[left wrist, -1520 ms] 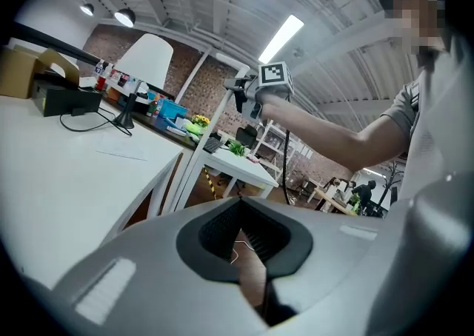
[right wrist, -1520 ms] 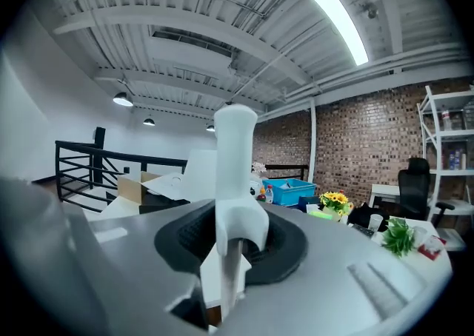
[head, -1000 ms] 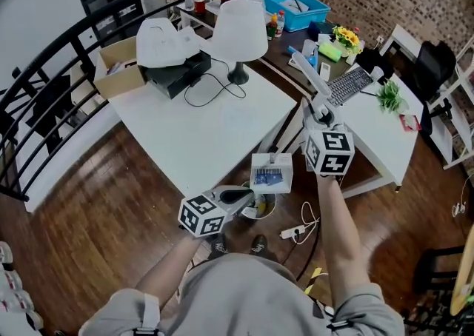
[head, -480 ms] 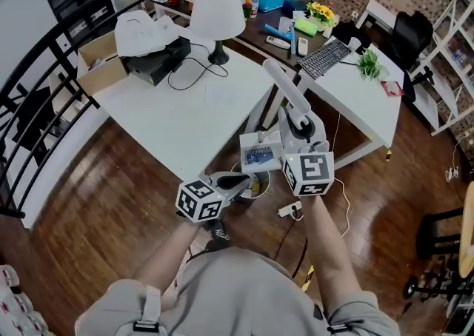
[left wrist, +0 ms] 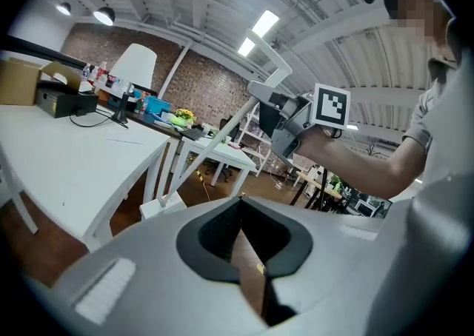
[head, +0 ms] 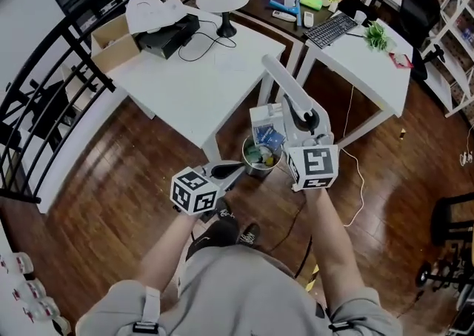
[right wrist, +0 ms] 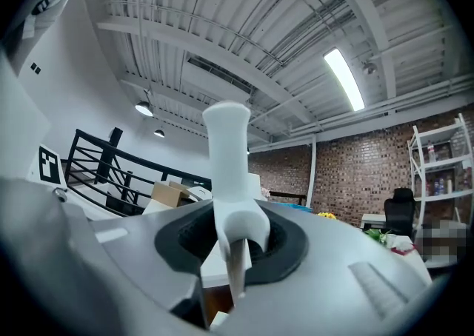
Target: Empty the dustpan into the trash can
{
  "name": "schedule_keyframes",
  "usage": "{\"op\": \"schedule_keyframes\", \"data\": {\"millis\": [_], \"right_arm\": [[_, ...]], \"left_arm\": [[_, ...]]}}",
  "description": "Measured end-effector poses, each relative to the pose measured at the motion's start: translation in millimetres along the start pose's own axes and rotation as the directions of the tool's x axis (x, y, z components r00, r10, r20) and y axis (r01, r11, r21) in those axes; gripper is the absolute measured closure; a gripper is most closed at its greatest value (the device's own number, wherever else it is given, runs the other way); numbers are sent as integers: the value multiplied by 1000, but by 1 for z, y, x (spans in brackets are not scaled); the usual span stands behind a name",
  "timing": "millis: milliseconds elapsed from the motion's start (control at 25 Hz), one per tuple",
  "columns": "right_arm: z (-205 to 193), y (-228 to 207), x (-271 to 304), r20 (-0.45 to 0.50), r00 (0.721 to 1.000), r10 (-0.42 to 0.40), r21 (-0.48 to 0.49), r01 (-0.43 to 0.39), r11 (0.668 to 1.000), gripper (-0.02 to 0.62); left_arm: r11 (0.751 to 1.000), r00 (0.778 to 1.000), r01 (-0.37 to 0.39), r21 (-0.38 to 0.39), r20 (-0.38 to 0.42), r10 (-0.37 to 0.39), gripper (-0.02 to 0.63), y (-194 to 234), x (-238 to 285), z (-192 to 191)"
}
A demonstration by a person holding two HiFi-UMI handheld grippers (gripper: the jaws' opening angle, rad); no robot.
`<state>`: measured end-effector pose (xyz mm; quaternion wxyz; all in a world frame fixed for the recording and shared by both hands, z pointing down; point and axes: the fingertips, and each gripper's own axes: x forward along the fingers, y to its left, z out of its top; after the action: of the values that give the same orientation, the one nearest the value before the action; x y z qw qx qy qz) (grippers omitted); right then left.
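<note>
— Right hand-held gripper (right wrist: pixel 237 242): jaws narrow, clamped on the long white handle (right wrist: pixel 228 157) of the white plastic dustpan (head: pixel 267 121). In the right gripper view the handle stands up between the jaws. Pan position?

— Read from the head view. The pan hangs over the far side of the round metal trash can (head: pixel 247 154), overlapping its rim. A blue patch of debris (head: pixel 269 137) shows at the pan's lower edge, just above the can's opening. Whether the pan touches the rim: cannot tell.

— Can contents and footing?

— Mixed coloured rubbish inside, with green and yellow bits too small to identify. The can stands on the dark wooden floor (head: pixel 111 201). The near corner of the white tabletop (head: pixel 200 83) is just beyond the can, on its far-left side.

— Left hand-held gripper (head: pixel 233 172)?

— It is on the near-left side of the can, just beside the rim; contact cannot be told. In the left gripper view the jaw tips meet with nothing between them; only a sliver of floor shows behind the tips.

— Anything else around the can?

— The person's black shoes (head: pixel 224 217) are on the near side of the can. A white cord (head: pixel 360 179) lies on the floor to the can's right, well apart from it.
</note>
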<state>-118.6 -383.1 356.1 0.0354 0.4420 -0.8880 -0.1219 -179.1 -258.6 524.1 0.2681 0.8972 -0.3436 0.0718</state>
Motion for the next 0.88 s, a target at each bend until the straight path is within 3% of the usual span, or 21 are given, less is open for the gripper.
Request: {"op": "schedule_keyframes", "data": {"millis": [320, 520, 880], "right_arm": [[-6, 26, -33, -83, 995, -64, -26, 62, 998, 523], [-11, 55, -56, -116, 984, -139, -45, 134, 990, 523], [-26, 97, -83, -176, 965, -195, -42, 191, 981, 522]], "left_arm": [[1000, 999, 24, 4, 36, -24, 600, -11, -60, -11], [997, 997, 73, 9, -3, -72, 601, -5, -95, -28], [992, 992, 122, 40, -21, -121, 600, -11, -138, -44]]}}
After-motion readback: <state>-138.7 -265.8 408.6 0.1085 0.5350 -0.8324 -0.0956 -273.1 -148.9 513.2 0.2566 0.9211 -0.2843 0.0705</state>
